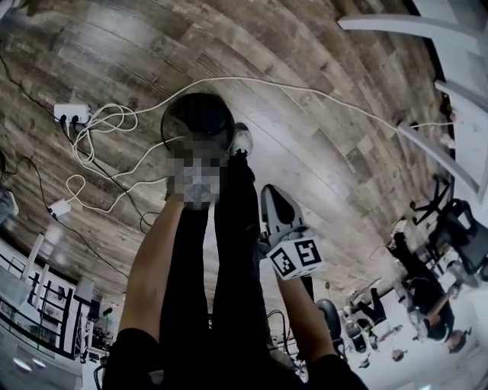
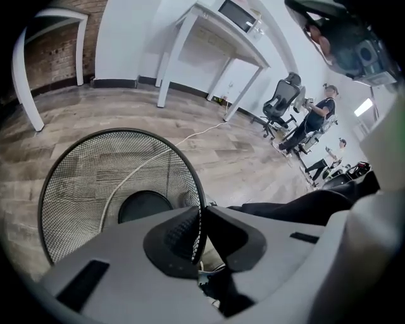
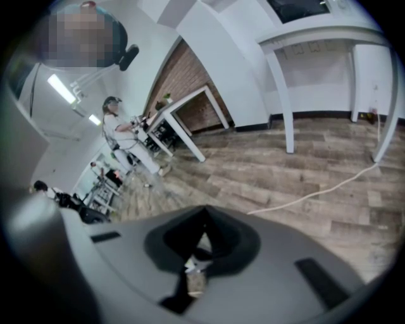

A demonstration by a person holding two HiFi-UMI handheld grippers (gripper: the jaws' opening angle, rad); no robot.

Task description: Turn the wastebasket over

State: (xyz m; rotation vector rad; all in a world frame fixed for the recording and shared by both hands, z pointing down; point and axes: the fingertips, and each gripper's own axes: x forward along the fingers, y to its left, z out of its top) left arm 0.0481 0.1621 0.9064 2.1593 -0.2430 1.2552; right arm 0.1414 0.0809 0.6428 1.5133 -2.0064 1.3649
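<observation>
A black wire-mesh wastebasket (image 1: 196, 119) stands upright on the wood floor, just beyond the person's feet. In the left gripper view its open mouth faces me, with the mesh wall (image 2: 88, 183) and the dark round bottom showing inside. My left gripper (image 2: 201, 220) is shut on the near rim, one jaw inside the mesh and one outside. In the head view a blurred patch covers that gripper. My right gripper (image 1: 274, 199), carrying its marker cube, hangs to the right of the legs, apart from the basket. Its jaws (image 3: 202, 215) meet at the tips with nothing between them.
White cables (image 1: 305, 87) loop across the floor past the basket to a power strip (image 1: 70, 113) on the left. A white shoe (image 1: 241, 139) stands beside the basket. White table legs (image 1: 396, 23) are far right. Office chairs and seated people (image 2: 313, 120) are further off.
</observation>
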